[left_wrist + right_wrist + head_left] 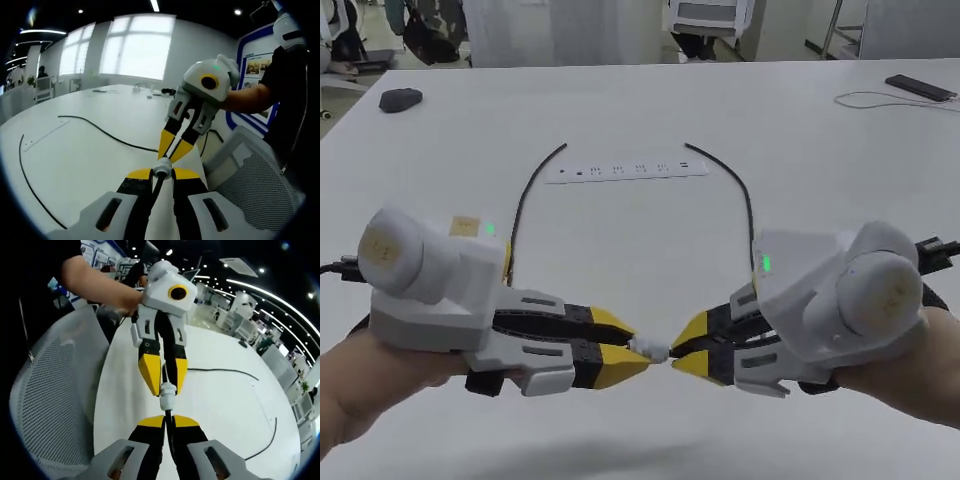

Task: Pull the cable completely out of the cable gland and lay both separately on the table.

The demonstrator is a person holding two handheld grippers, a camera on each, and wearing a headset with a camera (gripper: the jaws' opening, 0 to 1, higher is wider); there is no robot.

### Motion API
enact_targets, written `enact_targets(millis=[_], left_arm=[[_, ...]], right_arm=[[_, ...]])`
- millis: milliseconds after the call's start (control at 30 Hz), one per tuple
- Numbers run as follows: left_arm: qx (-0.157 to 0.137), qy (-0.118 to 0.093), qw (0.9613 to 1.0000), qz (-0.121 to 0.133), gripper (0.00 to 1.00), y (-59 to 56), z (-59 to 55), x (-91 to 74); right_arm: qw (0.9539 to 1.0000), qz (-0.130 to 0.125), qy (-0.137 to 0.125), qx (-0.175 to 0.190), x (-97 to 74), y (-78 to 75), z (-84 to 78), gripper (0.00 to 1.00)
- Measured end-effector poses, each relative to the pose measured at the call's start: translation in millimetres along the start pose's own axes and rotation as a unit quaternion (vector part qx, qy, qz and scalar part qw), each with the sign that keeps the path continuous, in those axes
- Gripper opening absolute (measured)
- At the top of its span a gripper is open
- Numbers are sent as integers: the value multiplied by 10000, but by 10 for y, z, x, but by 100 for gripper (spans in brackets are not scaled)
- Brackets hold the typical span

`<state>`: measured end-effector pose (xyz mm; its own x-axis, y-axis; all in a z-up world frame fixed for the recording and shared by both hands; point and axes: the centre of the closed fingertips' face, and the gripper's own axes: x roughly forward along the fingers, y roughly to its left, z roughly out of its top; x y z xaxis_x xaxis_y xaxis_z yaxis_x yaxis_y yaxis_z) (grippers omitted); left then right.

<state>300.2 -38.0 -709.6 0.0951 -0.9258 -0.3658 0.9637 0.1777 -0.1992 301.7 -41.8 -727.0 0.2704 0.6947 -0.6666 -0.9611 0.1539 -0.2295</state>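
While your left gripper (pixel 632 348) is clamped on the white cable gland (pixel 650 350) and your right gripper (pixel 682 350) is closed on the black cable (pixel 749 210) just ahead of it, the two sets of tips sit almost nose to nose above the table (pixel 620 260), and the cable is not yet out of the gland. The cable runs through the gland: one length trails back between your left jaws, the other back between your right jaws. Both drop behind the tools and curve away across the table, and their ends lie near a white power strip (pixel 625 170) well ahead of both tips.

The main risk, as I judge it, is at your left jaws — if they pinch the cable along with the gland, it will not slide however hard your right gripper pulls, and the thin cable may simply slip through your right grip. Pull off the gland's axis and the gland could twist out of the left tips and drop. The tail behind your left gripper is long — one stroke will probably not clear it, so you will likely need to regrip, and each release is a chance to lose the gland. That tail could also drag against the power strip as it feeds.
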Motion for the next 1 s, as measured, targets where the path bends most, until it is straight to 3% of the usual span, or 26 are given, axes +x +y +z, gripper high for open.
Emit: enact_targets(millis=[33, 67, 100, 267, 400, 567, 733, 833, 933, 1000], left_arm=[[13, 3, 10000, -2, 15, -7, -1, 8], [25, -8, 10000, -2, 15, -9, 7, 11], [29, 27, 10000, 37, 15, 7, -6, 6], [37, -6, 9999, 126, 15, -16, -29, 12], [101, -38, 9996, 256, 15, 21, -34, -24], [38, -182, 9989, 428, 15, 69, -11, -101], [-124, -223, 9978, 619, 15, 126, -16, -184], [-131, -321, 9969, 701, 15, 144, -25, -259], [-113, -308, 9961, 815, 15, 166, -63, -293], [-109, -322, 9958, 845, 15, 170, -76, -316]], right_arm=[[10000, -14, -78, 48, 7, 4, 41, 0], [10000, 14, 4, 48, 2, 24, 25, 0], [9998, -36, 25, -199, 5, 18, 21, 0], [9999, -164, -5, -2, -8, 11, -16, 0], [9994, -297, 97, 145, -86, -14, -128, 0], [9949, -778, 361, 534, -276, -177, -396, 0], [9811, -1384, 486, 1262, -513, -311, -761, 0], [9671, -1734, 531, 1785, -681, -351, -1060, 0], [9556, -1996, 803, 2015, -822, -358, -1381, 0], [9454, -2139, 911, 2282, -897, -345, -1571, 0]])
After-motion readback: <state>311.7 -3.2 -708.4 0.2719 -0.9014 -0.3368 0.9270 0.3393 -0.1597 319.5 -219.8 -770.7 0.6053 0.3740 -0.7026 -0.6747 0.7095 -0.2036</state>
